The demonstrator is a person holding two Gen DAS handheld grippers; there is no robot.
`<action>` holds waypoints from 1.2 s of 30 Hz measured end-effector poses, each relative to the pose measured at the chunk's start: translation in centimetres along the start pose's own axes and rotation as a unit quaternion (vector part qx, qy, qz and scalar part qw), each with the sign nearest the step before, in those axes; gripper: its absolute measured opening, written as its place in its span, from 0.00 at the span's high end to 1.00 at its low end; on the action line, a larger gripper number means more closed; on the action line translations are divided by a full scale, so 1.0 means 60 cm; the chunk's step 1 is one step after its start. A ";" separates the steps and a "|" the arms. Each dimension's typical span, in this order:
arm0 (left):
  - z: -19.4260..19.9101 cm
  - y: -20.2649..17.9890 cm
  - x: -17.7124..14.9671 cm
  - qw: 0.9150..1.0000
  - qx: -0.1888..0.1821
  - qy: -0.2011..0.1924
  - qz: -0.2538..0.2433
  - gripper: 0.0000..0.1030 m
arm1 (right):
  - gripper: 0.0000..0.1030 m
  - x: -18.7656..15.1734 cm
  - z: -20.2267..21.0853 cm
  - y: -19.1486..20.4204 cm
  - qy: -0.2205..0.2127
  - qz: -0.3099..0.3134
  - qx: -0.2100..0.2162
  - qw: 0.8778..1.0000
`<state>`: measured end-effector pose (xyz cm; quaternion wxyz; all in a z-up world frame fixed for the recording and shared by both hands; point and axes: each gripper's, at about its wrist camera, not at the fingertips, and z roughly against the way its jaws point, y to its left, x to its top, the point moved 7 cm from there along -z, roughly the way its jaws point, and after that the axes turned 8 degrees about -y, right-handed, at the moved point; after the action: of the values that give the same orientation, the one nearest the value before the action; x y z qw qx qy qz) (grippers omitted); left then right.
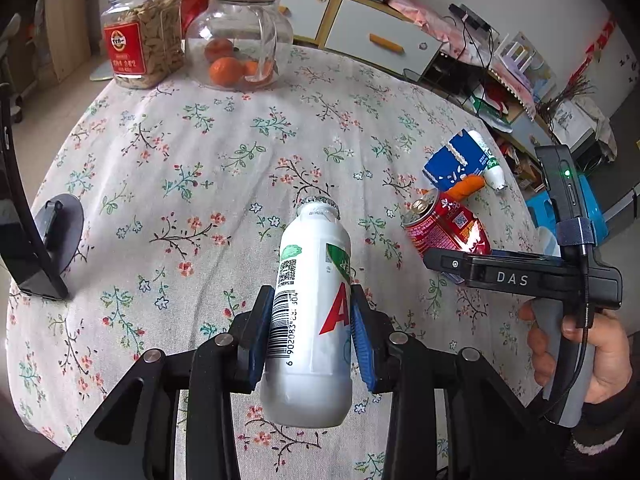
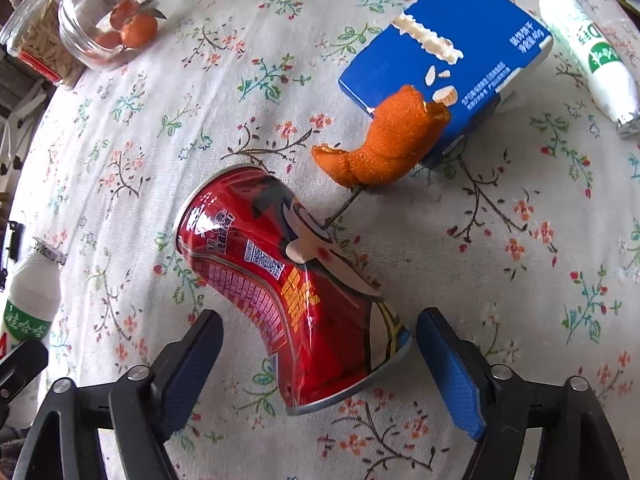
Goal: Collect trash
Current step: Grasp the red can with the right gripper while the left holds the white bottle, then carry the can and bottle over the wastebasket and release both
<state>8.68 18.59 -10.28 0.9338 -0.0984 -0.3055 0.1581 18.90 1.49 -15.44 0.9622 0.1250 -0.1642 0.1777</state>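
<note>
My left gripper (image 1: 311, 330) is shut on a white plastic drink bottle (image 1: 310, 316) with a foil cap and holds it above the floral tablecloth (image 1: 192, 168). The bottle also shows at the left edge of the right wrist view (image 2: 30, 300). My right gripper (image 2: 320, 354) is open, its jaws on either side of a crushed red can (image 2: 288, 284) that lies on the cloth. Beyond the can lie an orange peel (image 2: 384, 148), a blue carton (image 2: 452, 56) and a small white bottle (image 2: 588, 56). In the left wrist view the can (image 1: 444, 228), the carton (image 1: 456, 164) and my right gripper's body (image 1: 520, 276) lie at the right.
At the table's far end stand a glass jug with oranges (image 1: 240, 44) and a jar of seeds (image 1: 144, 36). A black stand (image 1: 32, 216) sits at the left edge. Shelves and clutter lie beyond the table on the right.
</note>
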 end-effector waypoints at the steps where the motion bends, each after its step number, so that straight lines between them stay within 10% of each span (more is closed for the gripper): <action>1: 0.000 0.000 0.000 1.000 0.000 0.000 0.000 0.62 | 0.25 0.001 0.001 0.000 -0.002 0.002 -0.001 1.000; 8: -0.002 -0.007 0.001 1.000 -0.002 0.001 -0.003 0.62 | 0.46 0.002 0.005 0.004 -0.008 0.016 0.003 1.000; 36: -0.028 -0.157 0.026 0.998 -0.044 0.000 -0.048 0.63 | 0.52 -0.005 0.173 -0.191 -0.090 -0.064 -0.009 0.994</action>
<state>13.12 10.22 -8.12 0.9350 -0.1243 -0.3167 0.0997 20.22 -12.06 -8.14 0.9539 0.1426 -0.2436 0.1023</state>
